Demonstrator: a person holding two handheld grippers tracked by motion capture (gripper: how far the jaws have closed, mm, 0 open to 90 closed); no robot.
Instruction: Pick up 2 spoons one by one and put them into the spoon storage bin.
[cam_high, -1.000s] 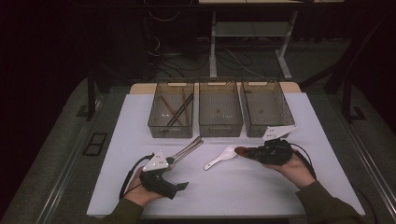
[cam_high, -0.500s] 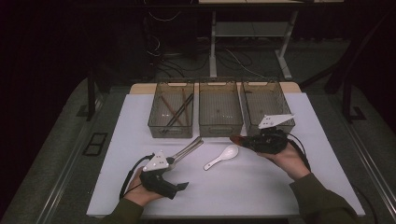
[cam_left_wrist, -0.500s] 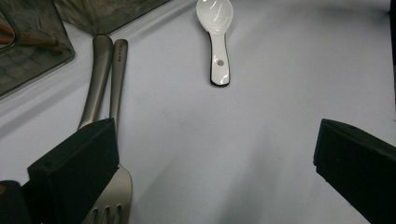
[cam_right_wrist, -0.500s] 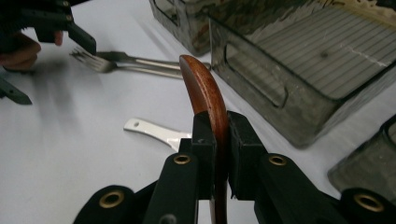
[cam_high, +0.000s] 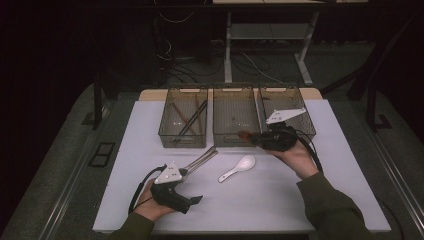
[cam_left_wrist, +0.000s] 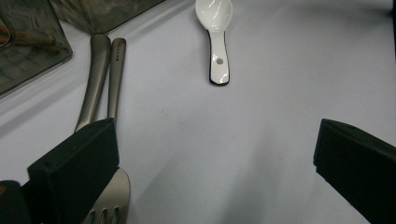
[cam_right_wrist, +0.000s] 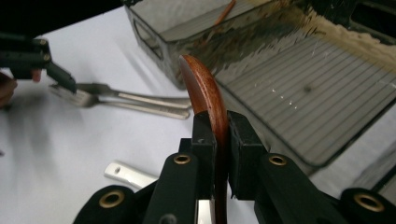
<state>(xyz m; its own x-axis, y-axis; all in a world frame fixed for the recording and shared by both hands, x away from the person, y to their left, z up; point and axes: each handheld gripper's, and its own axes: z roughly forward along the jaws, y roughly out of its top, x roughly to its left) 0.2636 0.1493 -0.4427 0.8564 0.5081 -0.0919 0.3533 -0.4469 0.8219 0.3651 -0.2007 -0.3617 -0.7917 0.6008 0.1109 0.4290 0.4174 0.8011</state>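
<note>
A brown wooden spoon (cam_right_wrist: 204, 91) stands on edge between the pads of my right gripper (cam_right_wrist: 219, 135), which is shut on it. In the high view this gripper (cam_high: 259, 138) hangs over the front rim of the middle bin (cam_high: 235, 140), the wooden spoon (cam_high: 244, 134) pointing left. My left gripper (cam_high: 184, 176) rests on the table at the front left, and in its own view the jaws (cam_left_wrist: 215, 172) stand wide open. A metal fork (cam_left_wrist: 111, 203) lies under its left pad. A white spoon (cam_high: 239, 167) lies between the hands.
Three clear bins stand in a row at the back; the left bin (cam_high: 165, 131) holds chopsticks (cam_high: 190, 120), the right bin (cam_high: 309, 120) is behind my right hand. Two metal handles (cam_left_wrist: 100, 70) lie on the white tabletop (cam_high: 260, 205) and point at the left bin.
My right gripper has lifted and moved away from me and a little left, from beside the white spoon to the middle bin's front, wooden spoon still clamped. The left gripper has stayed put.
</note>
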